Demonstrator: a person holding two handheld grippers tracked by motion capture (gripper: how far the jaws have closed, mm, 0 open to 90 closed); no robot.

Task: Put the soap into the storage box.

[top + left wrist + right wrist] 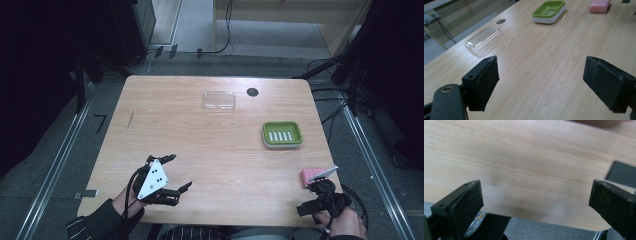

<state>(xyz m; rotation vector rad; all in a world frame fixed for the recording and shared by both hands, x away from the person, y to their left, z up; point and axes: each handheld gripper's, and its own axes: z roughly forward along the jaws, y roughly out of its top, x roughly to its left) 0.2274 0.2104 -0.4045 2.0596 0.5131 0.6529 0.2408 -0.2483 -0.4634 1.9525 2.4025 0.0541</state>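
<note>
My left gripper (179,172) hovers over the near left part of the wooden table (210,145), open, with nothing between its jaws (541,82). Low at the near right corner is my right gripper (312,199), also open and holding nothing (536,202); it looks across the table's edge. A pink soap bar (311,176) (599,5) lies just beyond the right gripper. A green soap dish (282,134) (549,11) sits right of centre. Toward the far middle lies a clear plastic lid (218,100) (484,40).
A small black round disc (252,92) (501,21) is set in the tabletop near the far edge, right of the lid. Grey floor, metal rails and cables surround the table. A wide stretch of bare wood (200,140) lies between the lid and the grippers.
</note>
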